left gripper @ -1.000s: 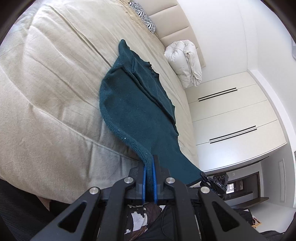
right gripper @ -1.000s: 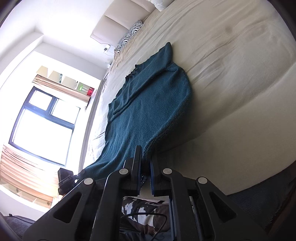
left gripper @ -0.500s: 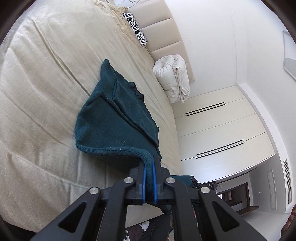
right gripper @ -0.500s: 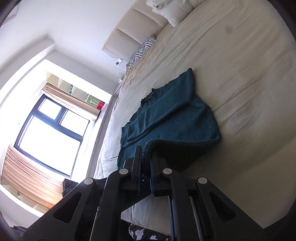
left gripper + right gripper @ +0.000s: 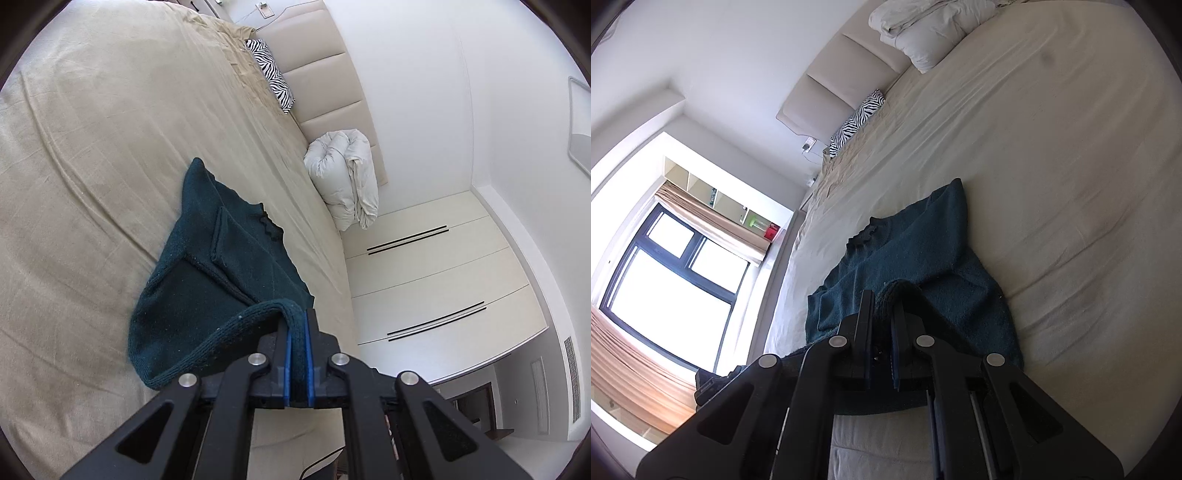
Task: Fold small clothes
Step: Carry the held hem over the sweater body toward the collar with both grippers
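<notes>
Home bedroom: bed [image 5: 110, 147], headboard [image 5: 325, 92], wardrobe [image 5: 443, 277].

sweater [image 5: 207, 280] on bed [image 5: 92, 155] | pillow [image 5: 271, 75], duvet [image 5: 345, 177] against headboard [image 5: 328, 85]

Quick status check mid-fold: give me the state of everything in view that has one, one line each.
Sweater: on the bed, near hem lifted and carried over its body, partly folded.
Left tool: shut on the sweater's ribbed hem.
Right tool: shut on the sweater's hem.
Duvet: rolled up against the headboard.
Bed: sheet wrinkled, mostly bare.
Wardrobe: doors closed.
</notes>
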Tool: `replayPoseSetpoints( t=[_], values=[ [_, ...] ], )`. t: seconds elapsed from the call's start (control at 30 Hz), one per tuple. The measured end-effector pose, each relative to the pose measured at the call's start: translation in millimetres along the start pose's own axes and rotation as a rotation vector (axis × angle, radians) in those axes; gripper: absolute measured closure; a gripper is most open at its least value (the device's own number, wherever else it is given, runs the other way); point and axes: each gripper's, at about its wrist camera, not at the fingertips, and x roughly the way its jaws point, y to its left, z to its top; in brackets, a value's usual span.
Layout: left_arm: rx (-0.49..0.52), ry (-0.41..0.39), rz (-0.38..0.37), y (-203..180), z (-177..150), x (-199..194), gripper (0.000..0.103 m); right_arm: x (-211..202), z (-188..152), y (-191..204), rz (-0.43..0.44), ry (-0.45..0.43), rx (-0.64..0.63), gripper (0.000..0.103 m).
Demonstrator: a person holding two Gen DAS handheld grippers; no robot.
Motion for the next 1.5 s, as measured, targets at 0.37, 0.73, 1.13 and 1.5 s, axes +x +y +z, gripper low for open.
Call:
replayPoseSetpoints(
  t=[0.37, 0.73, 1.13, 1.5],
  values=[
    [0.027, -0.002, 0.045, 6.3, 55.4, 47.4, 0.097, 69.4, 57.7, -3.7, -0.080, -0.015, -0.028, 0.097],
    [-0.024, -0.003, 0.097, 36.0, 109.2, 98.6, 0.097, 149.2, 106.4, -22.0, -0.130, 0.005, 0.004, 0.097],
    [-0.058, 0.016, 0.201, 74.2, 141.6, 153.3, 0.096, 242.6, 132.2, -66.9, -0.222, 0.088, 0.106, 0.092],
    [-0.028, -0.035, 0.231, 69.5, 124.8, 118.1, 0.044, 212.2, 113.8, -78.7, -0.240, -0.010, 0.127, 0.041]
  ],
)
